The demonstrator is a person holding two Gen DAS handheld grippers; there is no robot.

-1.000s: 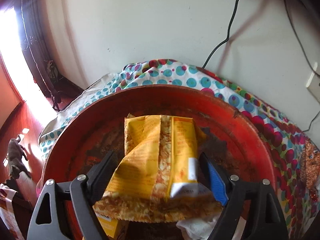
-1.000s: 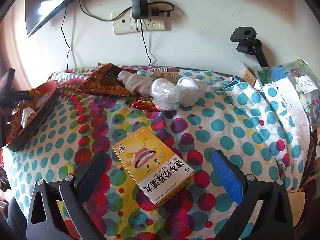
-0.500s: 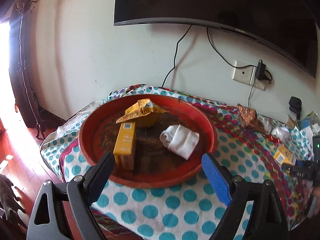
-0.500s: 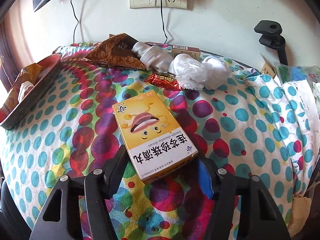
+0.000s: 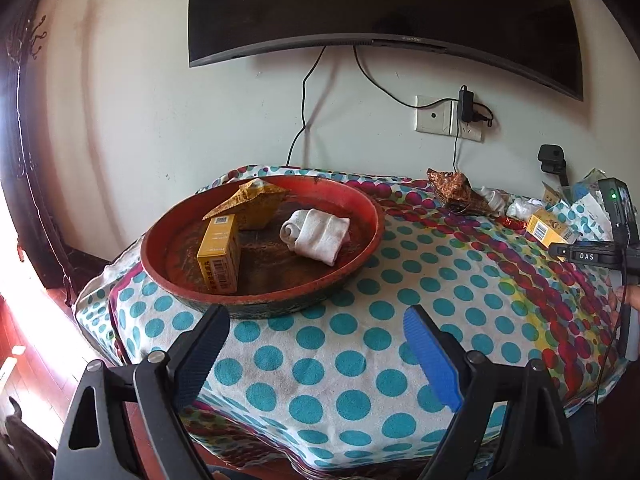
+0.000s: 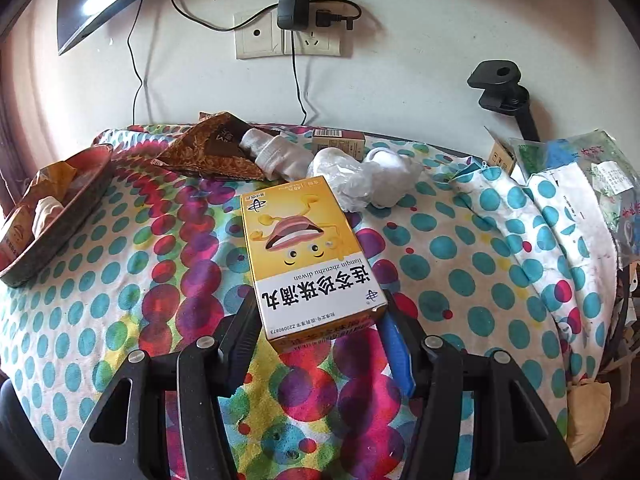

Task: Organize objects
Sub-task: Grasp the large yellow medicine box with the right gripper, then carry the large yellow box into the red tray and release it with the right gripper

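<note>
My right gripper (image 6: pixel 318 320) is shut on a yellow medicine box (image 6: pixel 306 252) and holds it just above the dotted tablecloth. The same box (image 5: pixel 548 229) and gripper show at the far right of the left wrist view. My left gripper (image 5: pixel 316 330) is open and empty, pulled back in front of the red tray (image 5: pixel 360 204). In the tray lie a yellow snack bag (image 5: pixel 256 200), a small yellow box (image 5: pixel 219 254) and a rolled white sock (image 5: pixel 316 234). The tray (image 6: pixel 86 196) also shows at the left of the right wrist view.
At the back of the table lie a brown patterned pouch (image 6: pixel 216 148), a white sock (image 6: pixel 276 154), crumpled clear plastic (image 6: pixel 360 178) and a small brown box (image 6: pixel 338 142). Bags and papers (image 6: pixel 576 184) are piled at the right. A wall socket with cables (image 6: pixel 292 36) hangs behind.
My left gripper let go of the yellow snack bag in the tray and pulled back and up. My right gripper closed on the yellow medicine box and lifted it.
</note>
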